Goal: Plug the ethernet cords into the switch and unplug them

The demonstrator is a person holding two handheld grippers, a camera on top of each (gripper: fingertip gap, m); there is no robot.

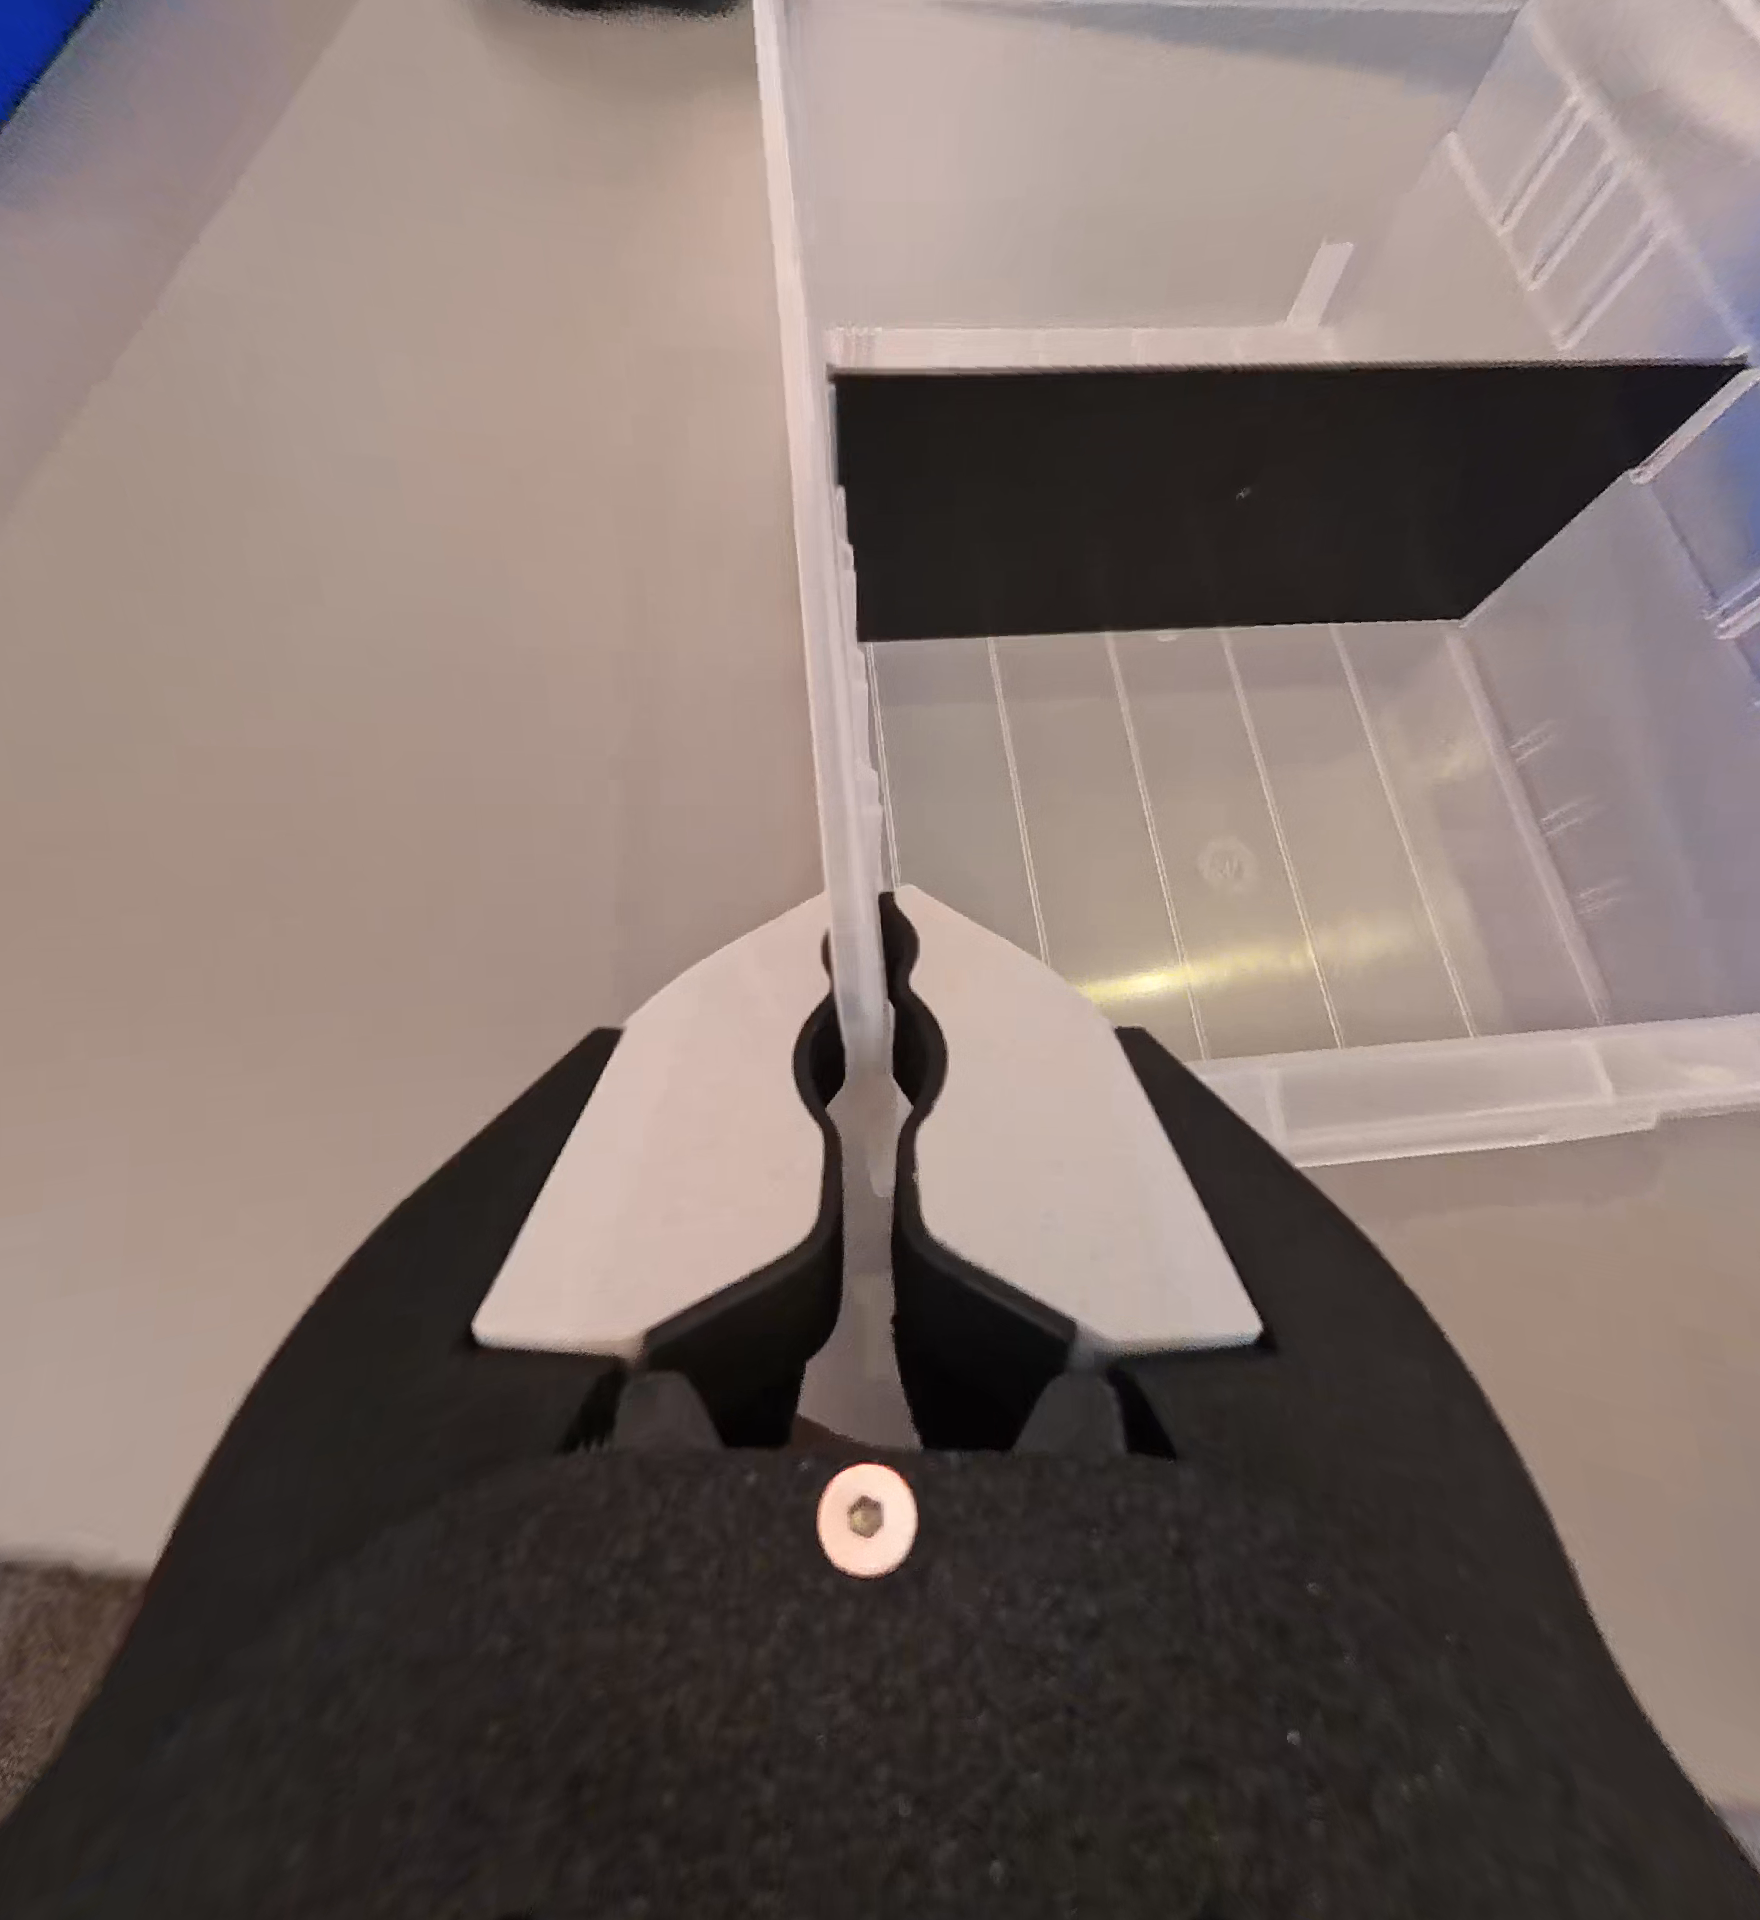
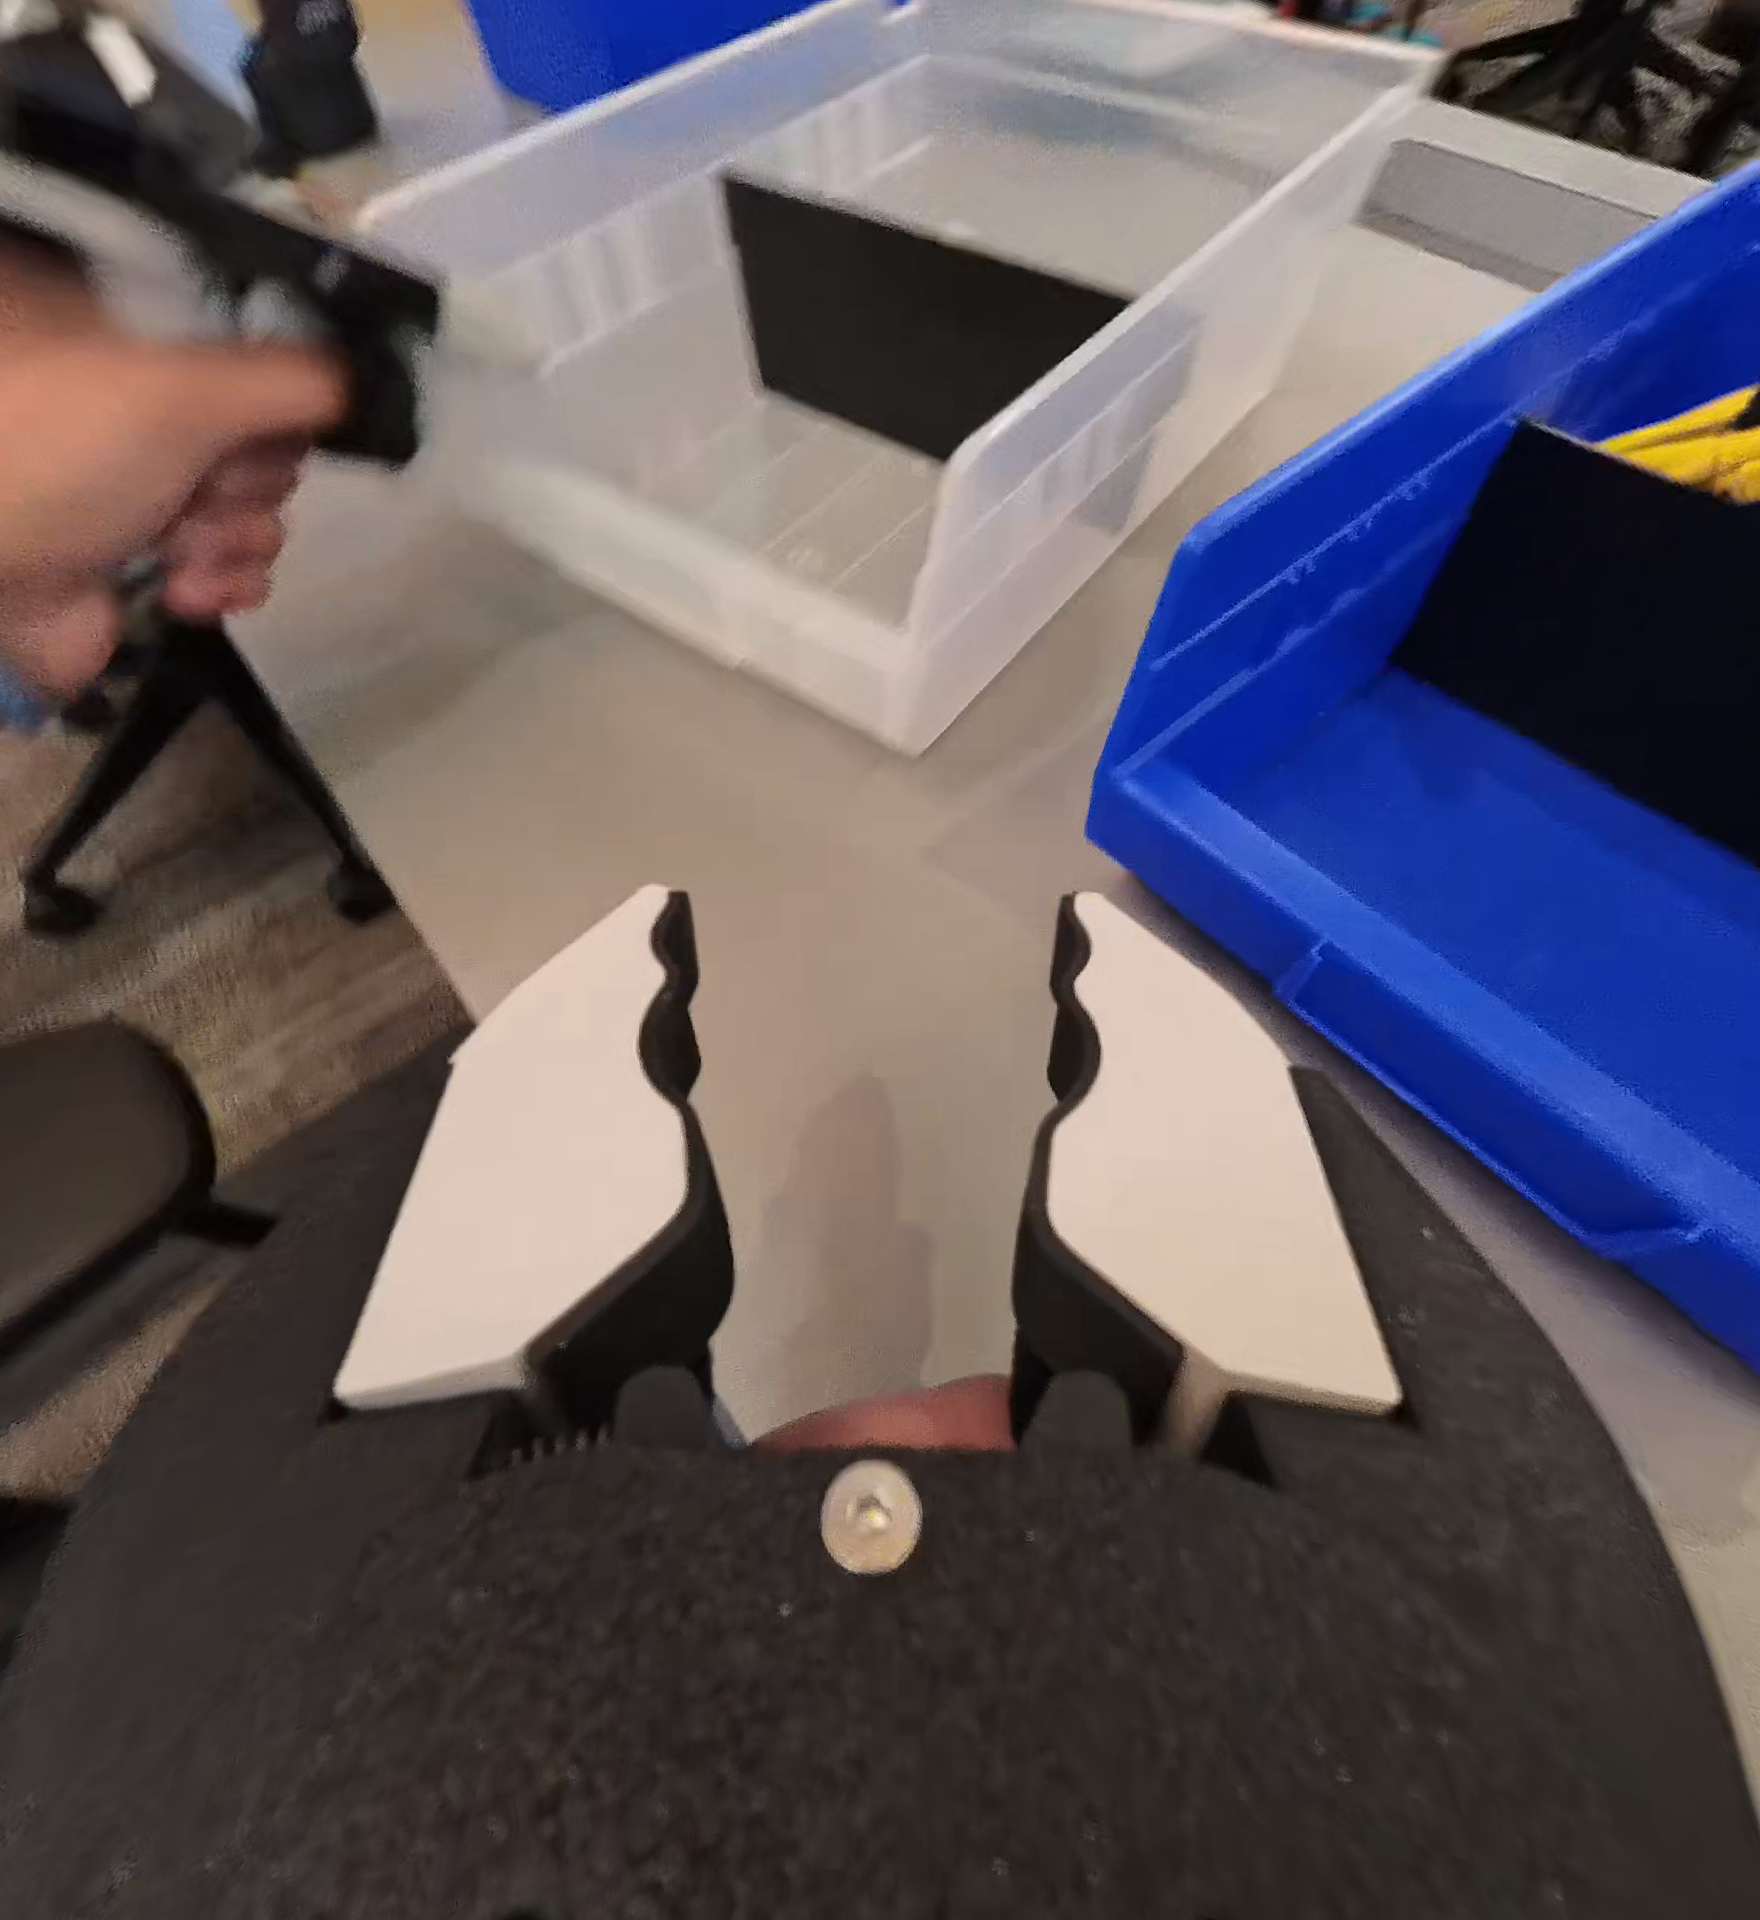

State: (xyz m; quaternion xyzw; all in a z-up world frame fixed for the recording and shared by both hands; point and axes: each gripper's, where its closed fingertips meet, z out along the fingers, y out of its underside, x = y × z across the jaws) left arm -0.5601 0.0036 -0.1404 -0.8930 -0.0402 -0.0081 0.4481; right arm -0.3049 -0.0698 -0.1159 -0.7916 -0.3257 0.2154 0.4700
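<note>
The left gripper (image 1: 860, 997) pinches the side wall of the clear bin (image 1: 1375, 1081) — both pads press on the thin plastic. A black divider (image 1: 1219, 499) stands across the bin. The right gripper (image 2: 871, 997) hangs spread over the bare table (image 2: 751, 831), gripping nothing, just beside the blue bin (image 2: 1478, 883), whose back part holds yellow cords (image 2: 1749, 447) behind a dark divider. No switch shows in either view.
</note>
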